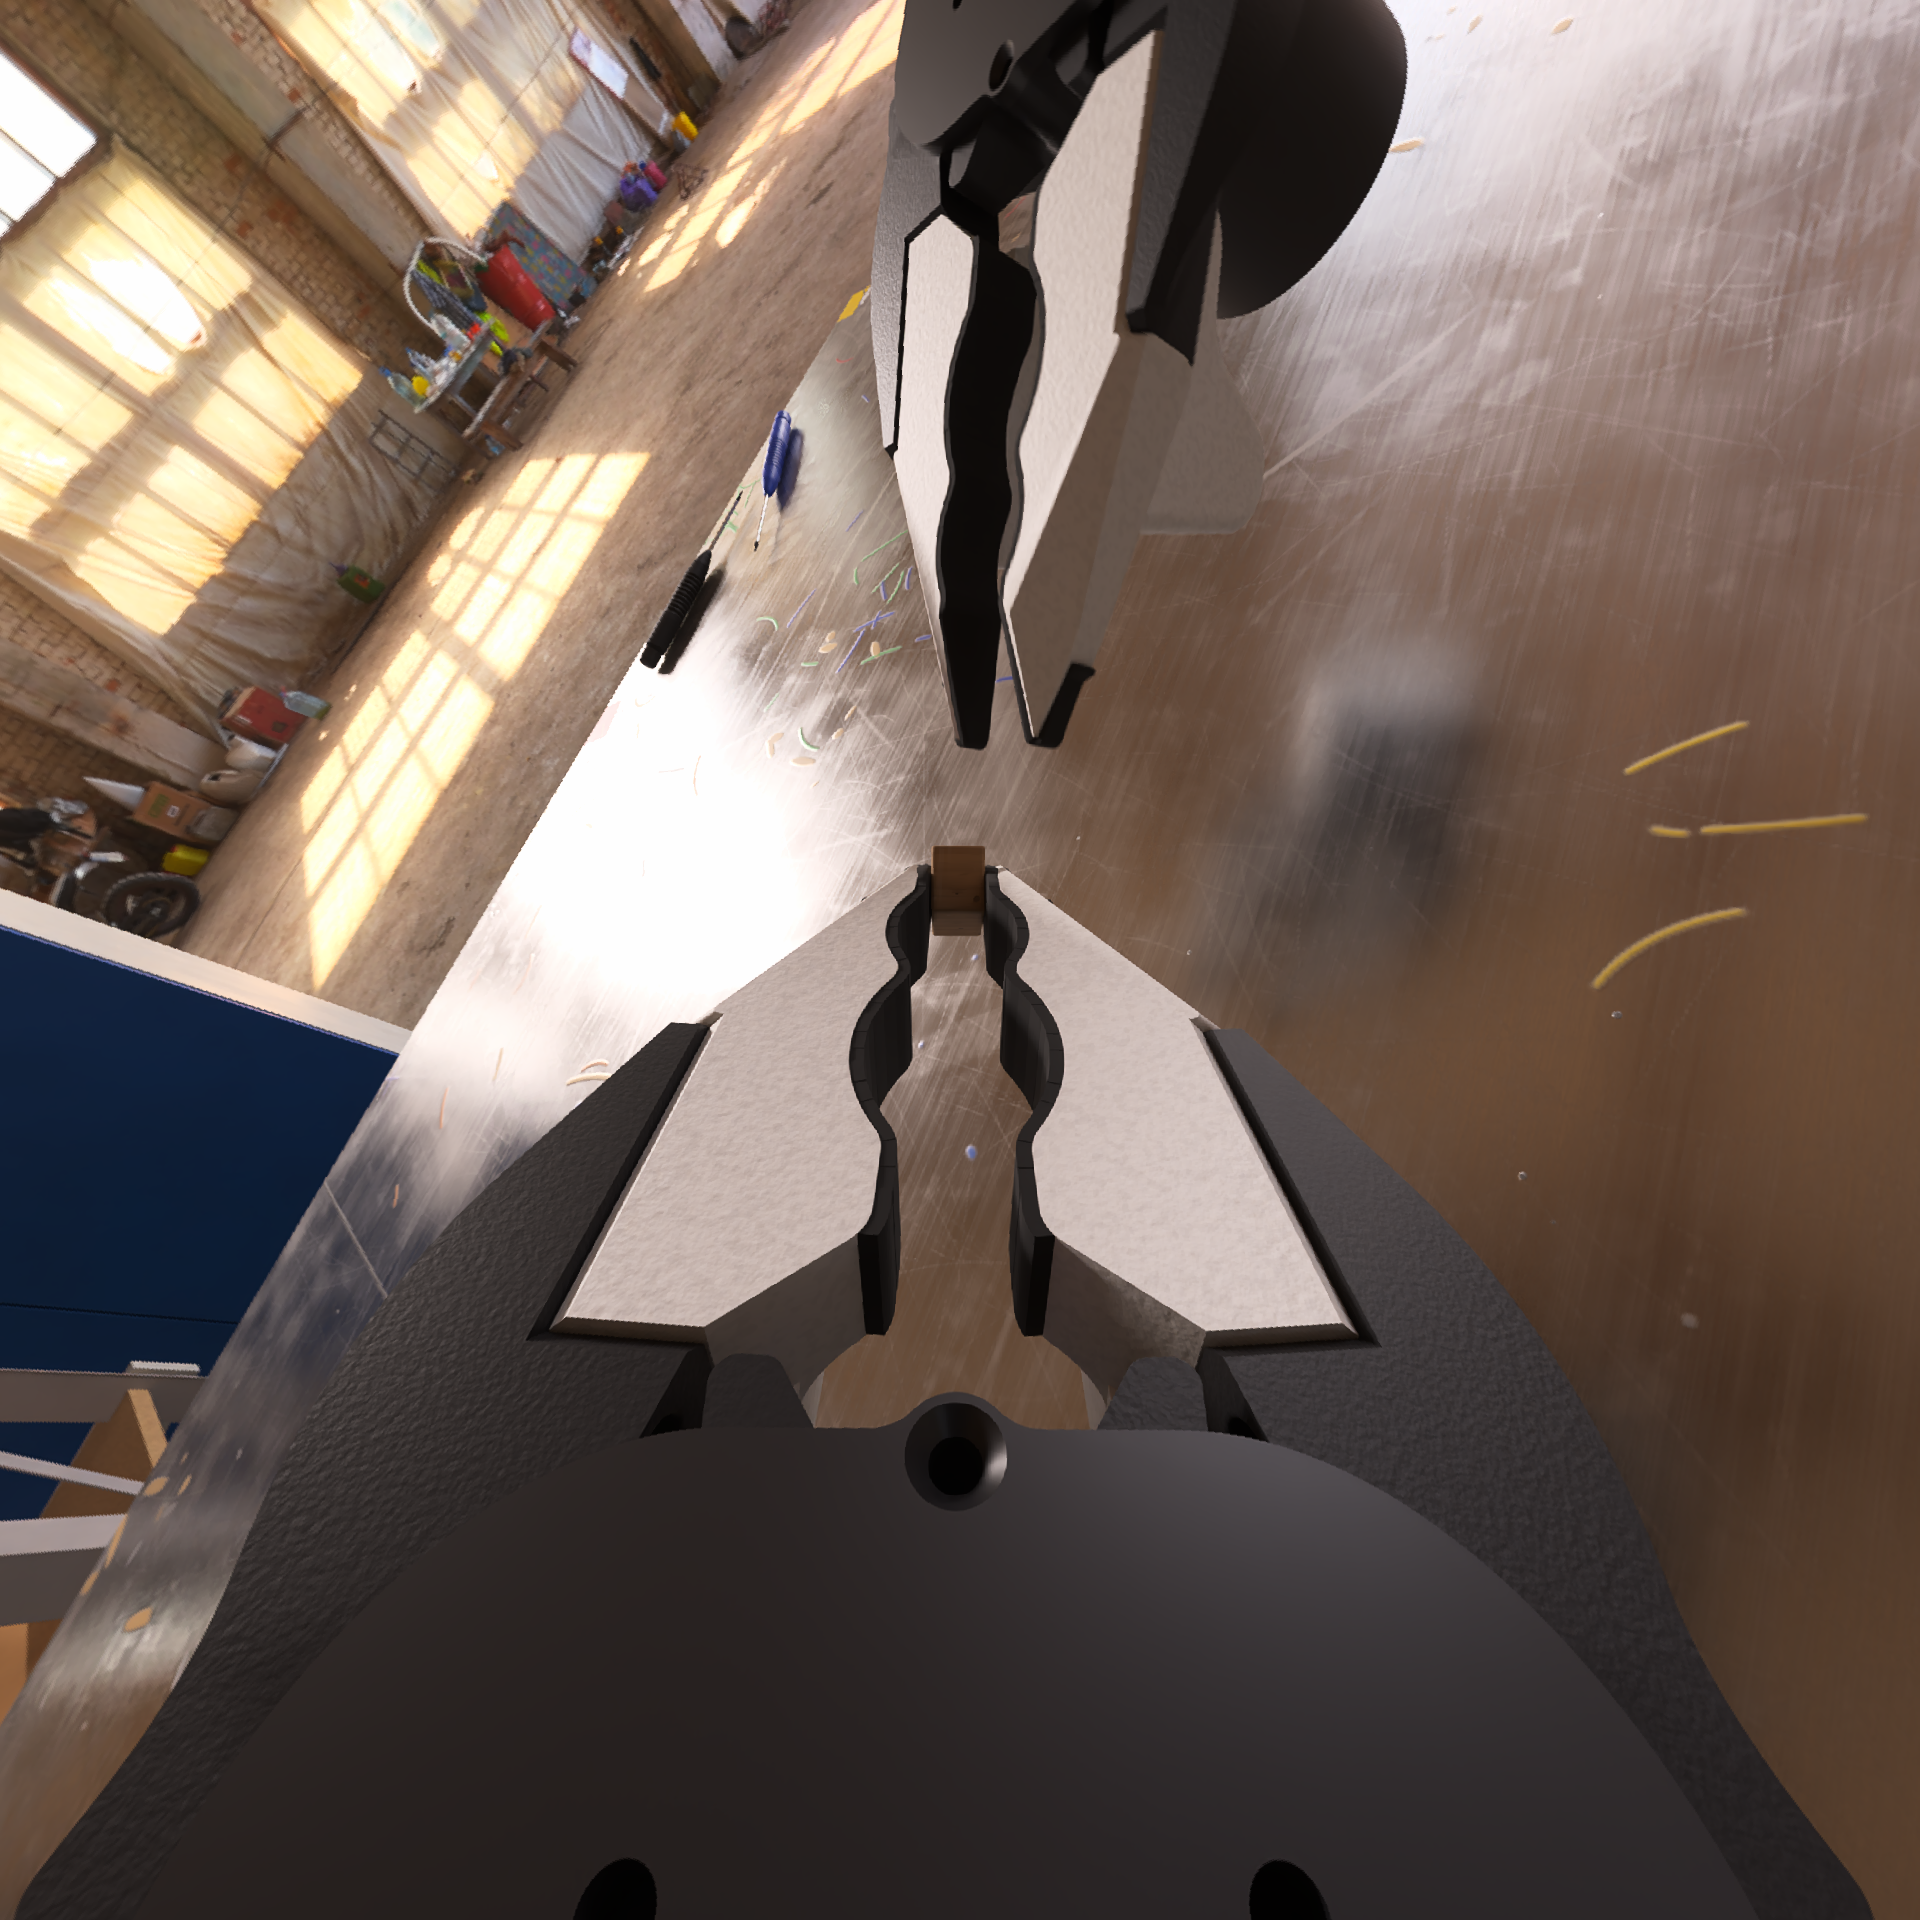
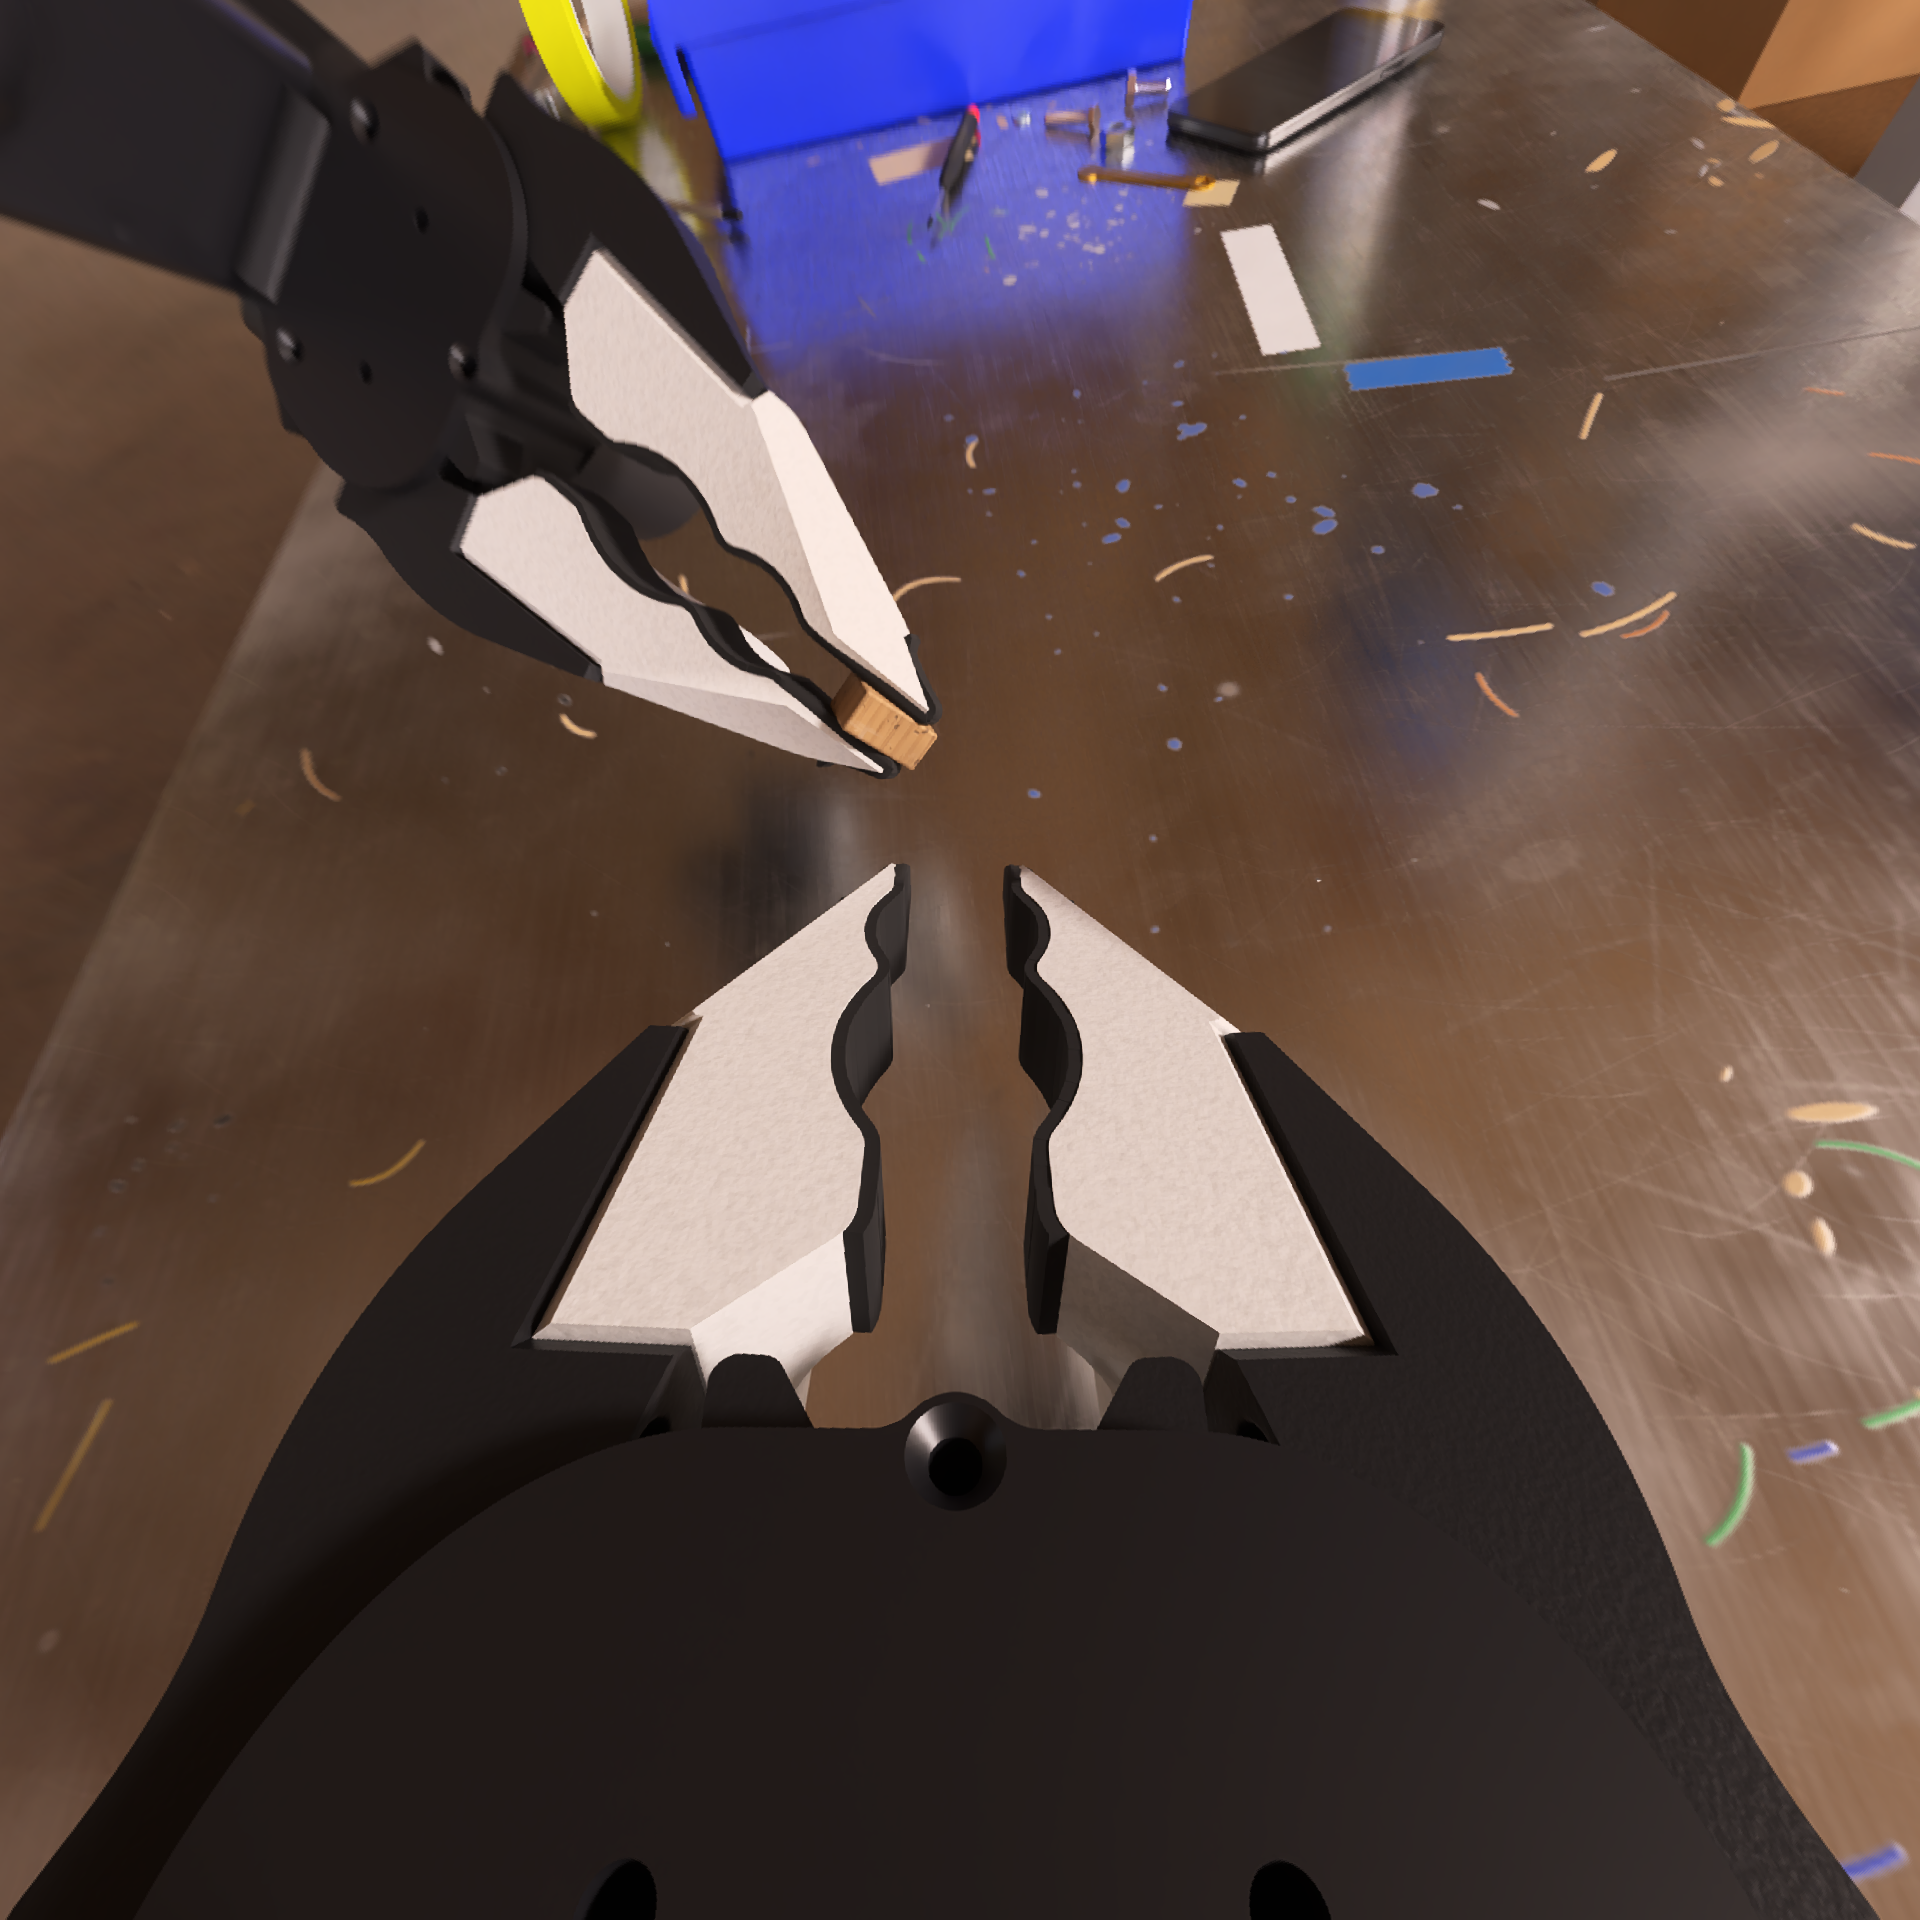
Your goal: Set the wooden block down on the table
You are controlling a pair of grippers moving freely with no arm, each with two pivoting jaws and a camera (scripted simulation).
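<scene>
While left claw [image 1: 957,873] pinches small wooden block [image 1: 957,889], right claw [image 2: 956,871] parted, empty, above scratched metal table [image 2: 1455,935].

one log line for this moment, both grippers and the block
left gripper: shut on wooden block | block: above table, not set down | right gripper: open, empty

Left hand-held gripper [image 1: 957,873]: matte black, grainy body with a rounded rear shell, one recessed round hole at centre and two more at the lower edge. Two white, rough-textured wedge fingers [image 1: 748,1122] taper to points, lined with wavy black pads. Right hand-held gripper [image 2: 956,878]: same build, same colours. From outside, small dark screws dot a round black housing.
</scene>
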